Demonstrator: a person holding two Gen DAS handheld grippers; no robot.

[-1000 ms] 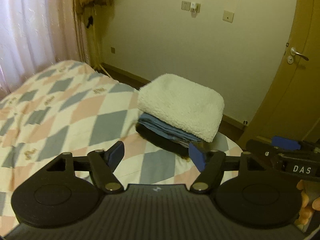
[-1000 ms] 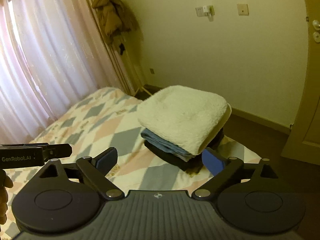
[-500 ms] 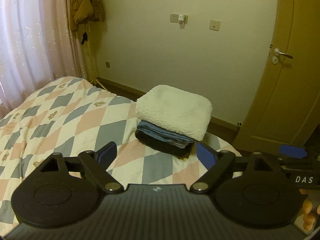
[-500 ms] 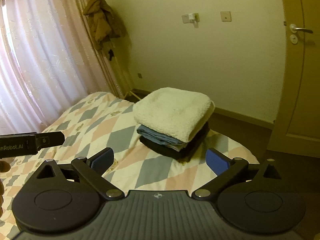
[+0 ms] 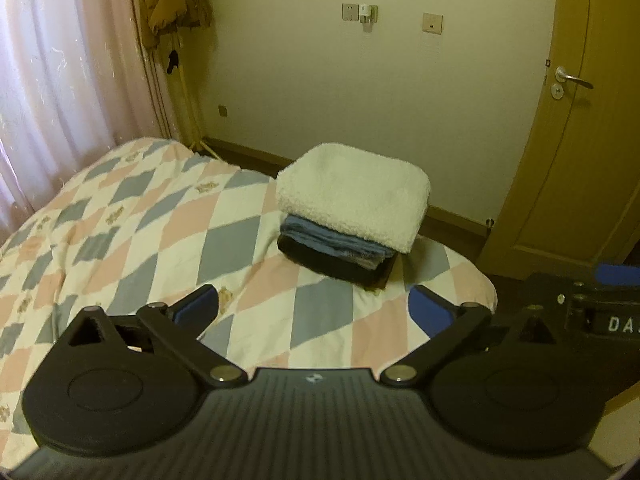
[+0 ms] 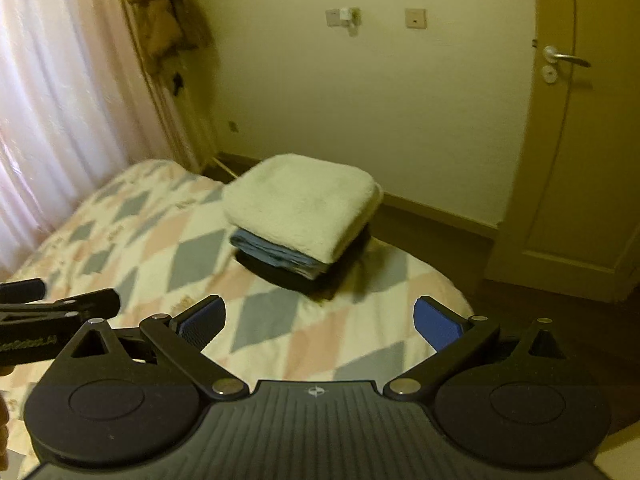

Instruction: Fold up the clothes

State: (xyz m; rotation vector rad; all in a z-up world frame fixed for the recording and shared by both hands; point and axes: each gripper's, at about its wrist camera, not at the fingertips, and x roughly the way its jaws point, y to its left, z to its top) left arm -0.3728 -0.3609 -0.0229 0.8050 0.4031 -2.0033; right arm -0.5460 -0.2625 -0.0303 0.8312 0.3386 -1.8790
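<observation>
While both hand-held grippers are hovering w/ jaws spread wide, gripping nothing, the folded stack — white fleece (image 5: 352,194) over blue garment (image 5: 336,242) over black one (image 5: 332,266) — is sitting at frame center on the bed (image 5: 132,232), straight ahead of the left hand-held gripper (image 5: 314,306) and slightly left of the right hand-held gripper (image 6: 320,320); neither is clearly nearer.

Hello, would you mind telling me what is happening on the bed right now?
A person holds a two-finger gripper in each hand over a bed. The left gripper and the right gripper are open and empty. A folded pile sits near the bed's far corner: a white fluffy towel on a blue garment on a black garment.
</observation>
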